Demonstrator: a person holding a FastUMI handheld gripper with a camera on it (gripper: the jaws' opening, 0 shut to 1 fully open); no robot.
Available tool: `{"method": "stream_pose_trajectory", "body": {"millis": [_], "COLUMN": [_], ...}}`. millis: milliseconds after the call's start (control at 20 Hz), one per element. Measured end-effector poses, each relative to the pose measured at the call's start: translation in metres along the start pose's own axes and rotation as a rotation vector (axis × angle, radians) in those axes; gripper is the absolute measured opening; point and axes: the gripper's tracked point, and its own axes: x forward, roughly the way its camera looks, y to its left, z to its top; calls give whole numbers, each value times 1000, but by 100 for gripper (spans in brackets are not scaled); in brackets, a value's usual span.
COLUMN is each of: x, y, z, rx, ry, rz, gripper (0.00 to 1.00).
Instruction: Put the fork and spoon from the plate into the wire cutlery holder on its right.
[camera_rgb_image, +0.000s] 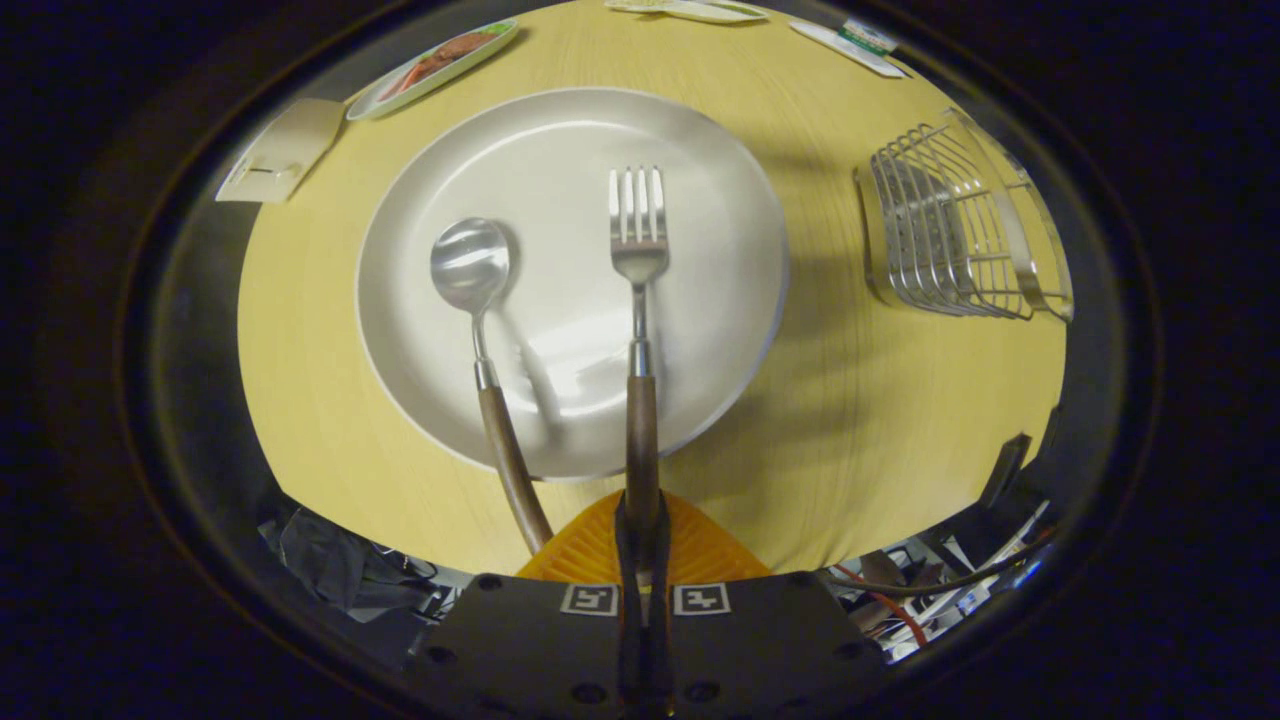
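A white round plate lies on the yellow wooden table. A spoon with a brown wooden handle rests on the plate's left half, its handle running off the near rim toward the fingers. A fork with the same kind of handle points away over the plate's middle, tines far. My gripper is shut on the fork's handle end, both fingers pressed against it. The fork casts a blurred shadow on the plate and seems lifted a little. The wire cutlery holder stands to the right of the plate.
Beyond the plate on the left lie a small oval dish with food and a cream-coloured flat piece. Flat packets lie at the table's far edge. Cables and clutter sit below the table's near edge.
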Motion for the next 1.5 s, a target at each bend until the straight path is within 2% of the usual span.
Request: {"method": "stream_pose_trajectory", "body": {"millis": [350,800,950,1250,1500], "x": [-19,-73,-96,-142,-145], "y": [2,9,5,-38,-94], "z": [-2,3,4,11,6], "rx": [34,62,105,248,335], "ry": [-14,-83,-98,-126,-68], "rz": [-46,-52,-44,-48,-75], "gripper": [6,6,6,6,6]}}
